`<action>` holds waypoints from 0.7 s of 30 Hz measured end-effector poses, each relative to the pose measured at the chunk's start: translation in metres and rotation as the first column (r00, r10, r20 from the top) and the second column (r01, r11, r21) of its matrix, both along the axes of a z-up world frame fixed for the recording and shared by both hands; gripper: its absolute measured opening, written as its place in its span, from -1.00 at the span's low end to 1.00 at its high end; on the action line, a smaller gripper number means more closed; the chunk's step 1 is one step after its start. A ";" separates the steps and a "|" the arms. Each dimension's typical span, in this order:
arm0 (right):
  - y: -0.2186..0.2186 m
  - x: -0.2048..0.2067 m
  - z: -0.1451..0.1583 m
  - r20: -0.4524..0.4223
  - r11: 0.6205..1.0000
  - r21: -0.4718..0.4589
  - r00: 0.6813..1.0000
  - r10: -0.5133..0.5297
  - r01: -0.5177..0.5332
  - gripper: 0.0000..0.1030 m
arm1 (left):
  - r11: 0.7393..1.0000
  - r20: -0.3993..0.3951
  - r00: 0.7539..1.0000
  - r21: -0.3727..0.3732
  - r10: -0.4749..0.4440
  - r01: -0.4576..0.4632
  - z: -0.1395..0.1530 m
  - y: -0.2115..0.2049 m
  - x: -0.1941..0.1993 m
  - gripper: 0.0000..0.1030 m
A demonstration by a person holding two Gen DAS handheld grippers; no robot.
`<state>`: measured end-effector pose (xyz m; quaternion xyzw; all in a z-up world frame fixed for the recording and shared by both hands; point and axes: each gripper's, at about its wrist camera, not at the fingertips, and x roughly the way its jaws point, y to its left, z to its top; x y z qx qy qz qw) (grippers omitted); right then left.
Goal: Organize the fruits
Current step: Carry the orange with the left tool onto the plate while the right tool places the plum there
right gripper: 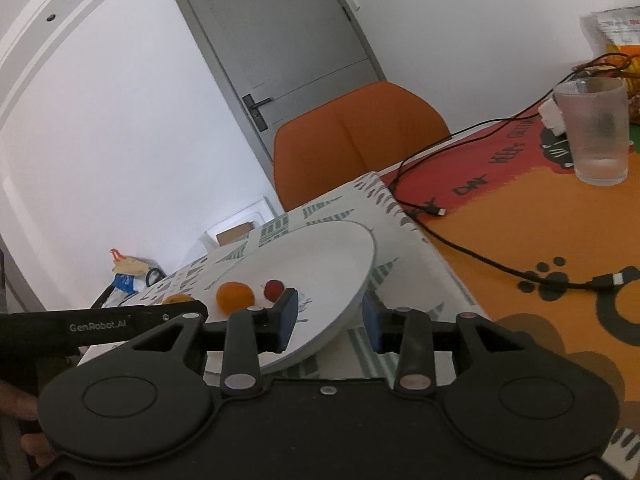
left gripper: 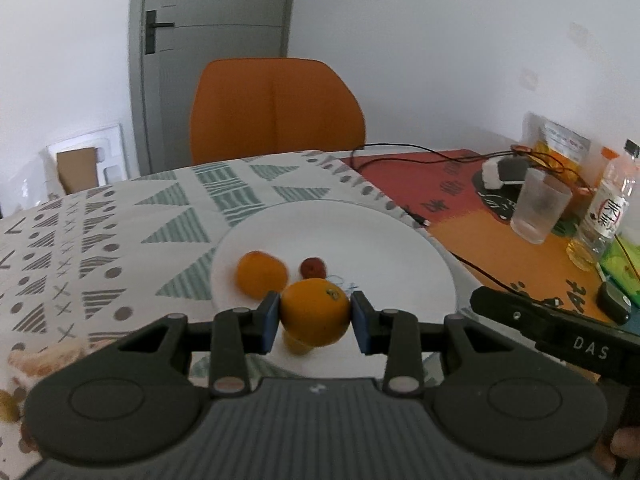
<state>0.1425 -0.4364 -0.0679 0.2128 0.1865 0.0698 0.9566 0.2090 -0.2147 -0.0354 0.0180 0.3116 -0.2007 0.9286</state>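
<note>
The left gripper (left gripper: 315,322), matte black plastic with blue rubber pads, pinches a round, dimpled orange (left gripper: 315,314) held over the near rim of the plate (left gripper: 360,236); the right gripper (right gripper: 329,316), of the same make, has the plate's near edge between its two blue pads, one above the rim and one below, though whether the pads press on it cannot be told; its side reads "DAS" in the left wrist view, and the left gripper's side reads "GenRobot.AI" in the right wrist view. The plate is round, smooth, white and glossy, with a faint blue mark near its middle; in the right wrist view it sits tilted. On the plate, just beyond the held orange, lie two fruits: one small oblong orange fruit (left gripper: 262,276) and one small dark red round fruit (left gripper: 313,267), apart from each other. Under the plate a cloth (left gripper: 120,232) printed with green striped triangles, grey dots and crosses covers the desk; right of the plate lies a red and orange mat (left gripper: 472,216) with black lettering too blurred to read, crossed by a thin black cable (right gripper: 480,252). Beyond the plate to the right stand one frosted ribbed glass (left gripper: 540,208) and one clear plastic bottle (left gripper: 608,204) with a white label in unreadable characters. Behind the plate stand one orange upholstered chair (left gripper: 276,108) and one grey door (left gripper: 216,20).
</note>
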 end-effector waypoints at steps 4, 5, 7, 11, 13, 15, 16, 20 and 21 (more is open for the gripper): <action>-0.004 0.000 -0.001 -0.001 1.000 0.006 1.000 -0.006 0.006 -0.28 | 1.000 0.015 1.000 0.002 -0.017 0.017 0.004 -0.010 0.003 -0.23; -0.004 0.000 -0.002 -0.002 1.000 0.006 1.000 -0.006 0.006 -0.28 | 1.000 0.022 1.000 0.008 -0.018 0.018 0.005 -0.011 0.003 -0.20; -0.002 0.000 -0.001 -0.005 1.000 0.004 1.000 -0.006 0.006 -0.28 | 1.000 0.030 0.999 0.020 -0.023 0.023 0.007 -0.013 0.004 -0.17; 0.004 0.001 0.001 -0.005 1.000 -0.010 1.000 0.005 -0.005 -0.28 | 1.000 0.023 1.000 0.026 -0.009 0.008 0.007 -0.005 0.002 0.09; 0.009 0.002 0.002 -0.004 1.000 -0.015 1.000 0.012 -0.012 -0.26 | 1.000 0.030 1.000 0.029 0.008 -0.009 0.008 0.003 0.000 0.17; 0.015 0.004 0.003 -0.005 1.000 -0.025 1.000 0.019 -0.019 -0.23 | 0.999 0.037 0.999 0.033 0.026 -0.027 0.009 0.011 -0.002 0.21; 0.017 0.004 0.004 -0.004 0.999 -0.029 1.000 0.023 -0.023 -0.21 | 0.999 0.040 0.999 0.033 0.034 -0.035 0.010 0.016 -0.003 0.21; 0.029 0.004 0.009 0.002 0.998 -0.054 0.999 0.032 -0.032 -0.12 | 0.998 0.053 0.997 0.026 0.064 -0.065 0.014 0.037 -0.010 0.27; 0.032 0.005 0.010 0.004 0.998 -0.061 0.999 0.034 -0.033 -0.09 | 0.997 0.058 0.996 0.024 0.074 -0.076 0.015 0.042 -0.012 0.31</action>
